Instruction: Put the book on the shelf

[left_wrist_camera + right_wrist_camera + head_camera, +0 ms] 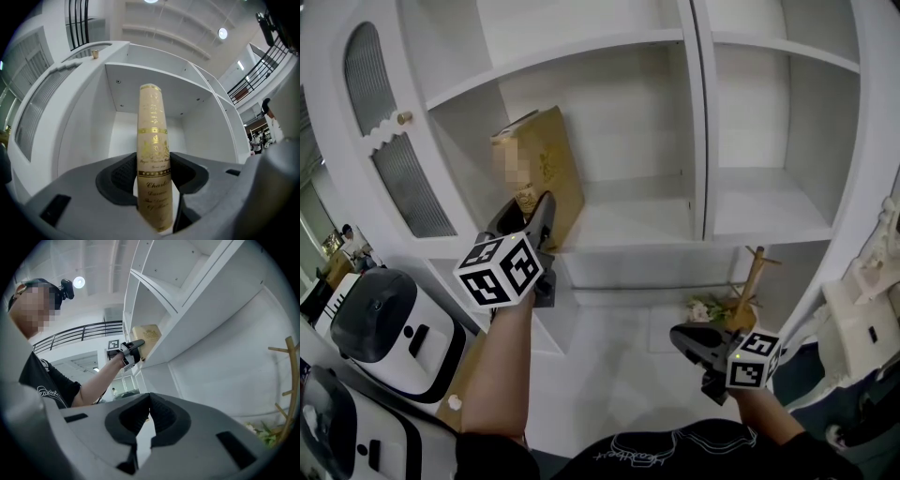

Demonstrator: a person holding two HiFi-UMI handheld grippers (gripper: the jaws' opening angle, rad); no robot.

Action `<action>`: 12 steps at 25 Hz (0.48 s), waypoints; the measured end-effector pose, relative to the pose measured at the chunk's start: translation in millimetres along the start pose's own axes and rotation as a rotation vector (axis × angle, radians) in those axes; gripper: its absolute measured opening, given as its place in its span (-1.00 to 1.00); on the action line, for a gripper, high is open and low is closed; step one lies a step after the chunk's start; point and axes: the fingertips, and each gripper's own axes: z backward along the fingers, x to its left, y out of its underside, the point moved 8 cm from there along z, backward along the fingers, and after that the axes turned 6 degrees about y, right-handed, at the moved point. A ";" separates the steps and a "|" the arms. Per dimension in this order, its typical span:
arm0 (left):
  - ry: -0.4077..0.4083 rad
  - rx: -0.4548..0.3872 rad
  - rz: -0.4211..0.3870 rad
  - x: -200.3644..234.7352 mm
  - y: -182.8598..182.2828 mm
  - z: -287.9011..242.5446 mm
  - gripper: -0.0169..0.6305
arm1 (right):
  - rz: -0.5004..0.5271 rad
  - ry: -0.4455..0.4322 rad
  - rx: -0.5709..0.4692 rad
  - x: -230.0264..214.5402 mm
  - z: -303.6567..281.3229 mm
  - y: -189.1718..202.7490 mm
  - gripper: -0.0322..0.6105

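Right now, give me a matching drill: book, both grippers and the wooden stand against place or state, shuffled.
1. book
2. left gripper
3. right gripper
4. wooden stand

A. jaws together, nothing between them
B. upright, low on the right side of the head view
C. tan, tilted in the left shelf bay
D. jaws clamped on the book

Pairs: 1-C, 2-D, 3-A, 4-B
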 end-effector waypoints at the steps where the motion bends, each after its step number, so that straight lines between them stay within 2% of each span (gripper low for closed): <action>1: -0.001 0.007 0.001 0.5 0.5 -1.9 -0.33 | 0.000 0.001 0.001 0.8 0.8 0.2 -0.88; 12: 0.001 0.081 0.019 10.2 1.8 -22.3 -0.33 | 0.017 0.027 -0.004 9.2 14.3 -4.0 -0.88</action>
